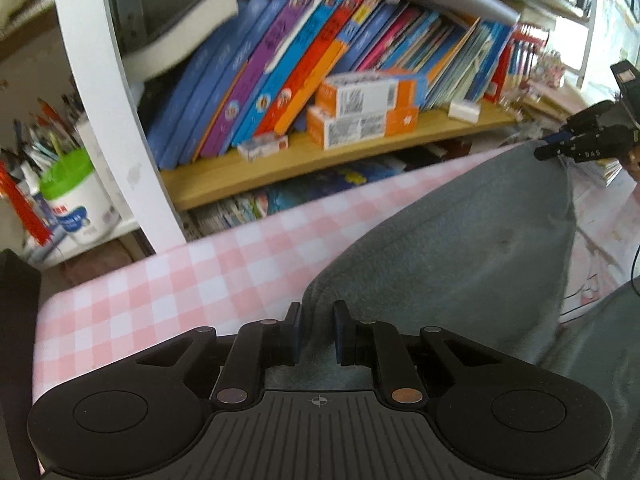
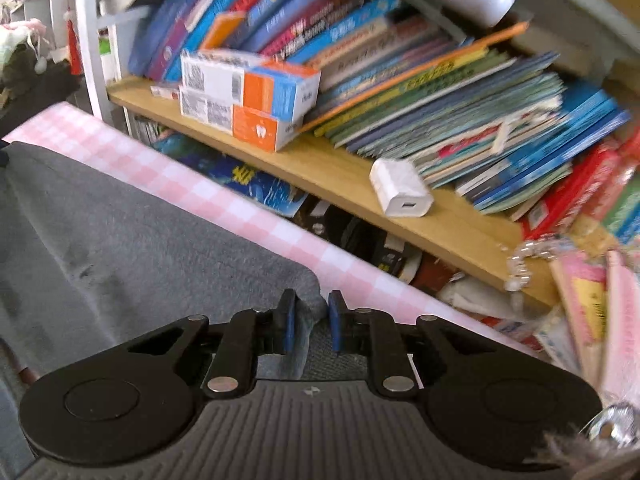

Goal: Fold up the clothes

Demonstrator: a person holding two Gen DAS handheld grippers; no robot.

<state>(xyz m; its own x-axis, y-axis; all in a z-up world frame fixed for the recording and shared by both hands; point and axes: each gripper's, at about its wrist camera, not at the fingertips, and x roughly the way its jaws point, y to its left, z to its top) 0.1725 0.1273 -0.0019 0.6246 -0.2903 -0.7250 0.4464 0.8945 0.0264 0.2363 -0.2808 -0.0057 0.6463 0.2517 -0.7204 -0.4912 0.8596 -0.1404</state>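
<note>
A grey garment hangs stretched between my two grippers above a table with a pink and white checked cloth. My left gripper is shut on one corner of the garment. My right gripper is shut on the other corner. The right gripper also shows in the left wrist view at the far right, pinching the garment's far corner. The garment fills the left of the right wrist view.
Behind the table stands a wooden shelf with leaning books, orange and white boxes and a white charger. A white frame post and a green-lidded tub stand at left.
</note>
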